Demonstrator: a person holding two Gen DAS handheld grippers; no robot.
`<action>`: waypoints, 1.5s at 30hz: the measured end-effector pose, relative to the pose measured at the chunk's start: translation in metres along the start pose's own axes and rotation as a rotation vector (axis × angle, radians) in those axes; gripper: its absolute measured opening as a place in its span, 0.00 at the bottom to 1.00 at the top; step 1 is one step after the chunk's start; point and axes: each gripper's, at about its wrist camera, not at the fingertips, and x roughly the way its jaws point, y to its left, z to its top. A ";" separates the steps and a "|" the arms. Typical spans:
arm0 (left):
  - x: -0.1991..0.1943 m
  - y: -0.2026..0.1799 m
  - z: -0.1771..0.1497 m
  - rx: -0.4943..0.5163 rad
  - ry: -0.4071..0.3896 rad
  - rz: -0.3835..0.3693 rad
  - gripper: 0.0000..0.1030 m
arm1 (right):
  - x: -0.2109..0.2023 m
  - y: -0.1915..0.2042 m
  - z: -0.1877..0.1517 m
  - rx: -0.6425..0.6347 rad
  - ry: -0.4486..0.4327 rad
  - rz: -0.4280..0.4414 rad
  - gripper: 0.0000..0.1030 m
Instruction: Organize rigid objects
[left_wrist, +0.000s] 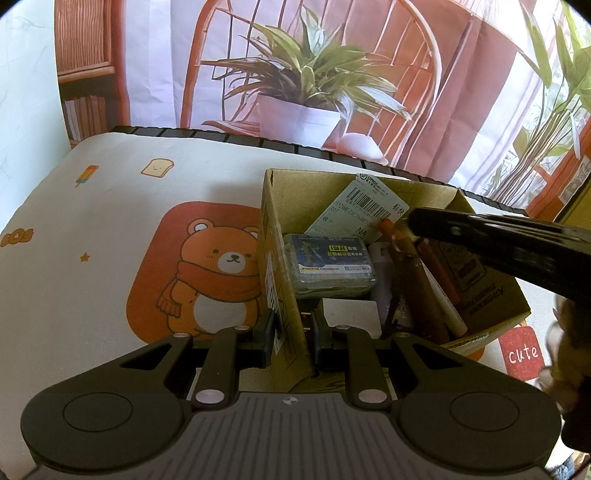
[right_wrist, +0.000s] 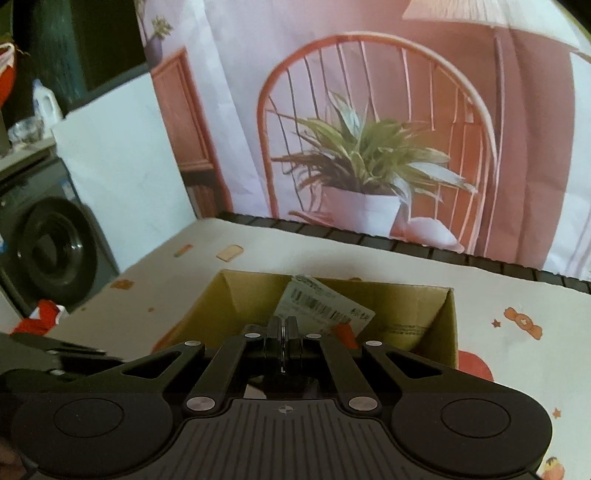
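An open cardboard box (left_wrist: 271, 221) stands on the bear-print tablecloth (left_wrist: 92, 258). Inside lie a clear plastic case with a dark blue label (left_wrist: 328, 266), a shipping label (left_wrist: 362, 206), a white bottle (left_wrist: 380, 273) and several brown and red markers (left_wrist: 436, 280). My left gripper (left_wrist: 291, 326) is shut on the box's near left wall, one finger inside and one outside. My right gripper (right_wrist: 282, 326) is shut with nothing seen between its pads. It hangs over the box (right_wrist: 417, 306), and in the left wrist view its tip (left_wrist: 412, 221) is just above an orange-capped marker (left_wrist: 386, 223).
A printed backdrop with a potted plant and chair (right_wrist: 369, 166) hangs behind the table's black far edge (right_wrist: 332, 232). A washing machine (right_wrist: 51, 251) and a red object (right_wrist: 40, 317) are off the table's left side. A red "cute" patch (left_wrist: 522, 352) lies right of the box.
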 end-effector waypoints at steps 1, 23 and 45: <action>0.000 0.000 0.000 0.000 0.000 0.000 0.21 | 0.005 0.000 0.001 0.000 0.009 -0.007 0.01; -0.009 -0.004 0.003 -0.007 -0.018 0.033 0.28 | -0.010 -0.012 0.004 0.058 0.046 -0.275 0.61; -0.050 -0.011 0.009 -0.004 -0.123 0.078 0.97 | -0.048 -0.005 -0.015 0.129 0.105 -0.368 1.00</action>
